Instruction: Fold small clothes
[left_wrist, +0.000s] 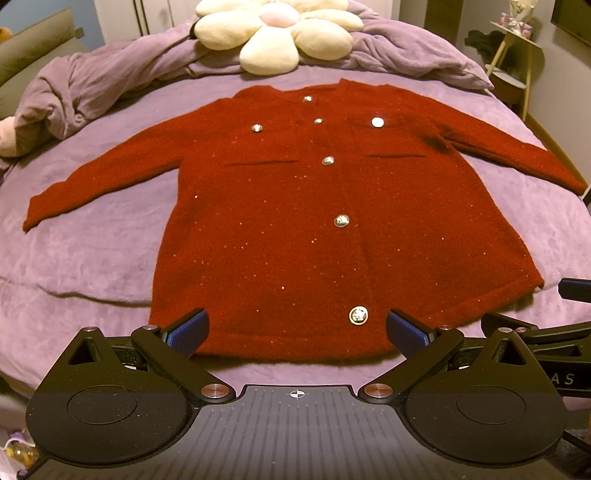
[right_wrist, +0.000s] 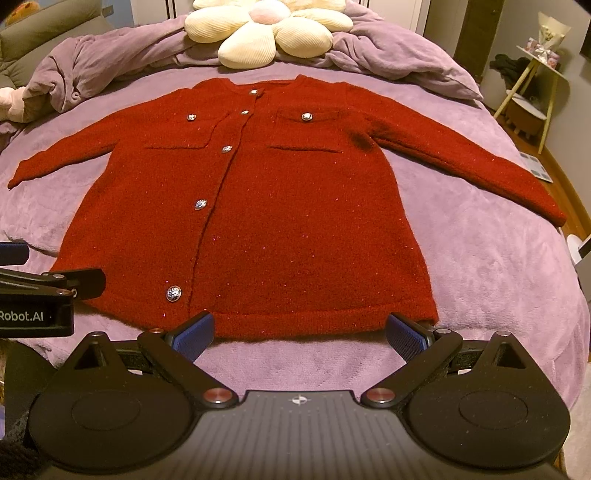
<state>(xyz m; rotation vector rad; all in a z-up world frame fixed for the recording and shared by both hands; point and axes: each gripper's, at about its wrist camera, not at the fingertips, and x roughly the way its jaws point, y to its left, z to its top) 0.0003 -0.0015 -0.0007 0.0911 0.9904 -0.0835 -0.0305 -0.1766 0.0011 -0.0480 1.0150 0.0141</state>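
A small red knitted cardigan with silver buttons lies flat, front up, on a purple bed, both sleeves spread out sideways. It also shows in the right wrist view. My left gripper is open and empty, its blue pads just above the hem near the bottom button. My right gripper is open and empty at the hem's right part. The right gripper also shows at the right edge of the left wrist view. The left gripper shows at the left edge of the right wrist view.
The bed's purple cover surrounds the cardigan. A bunched purple duvet and a cream flower-shaped pillow lie at the far end. A small side table stands to the far right, beside the bed.
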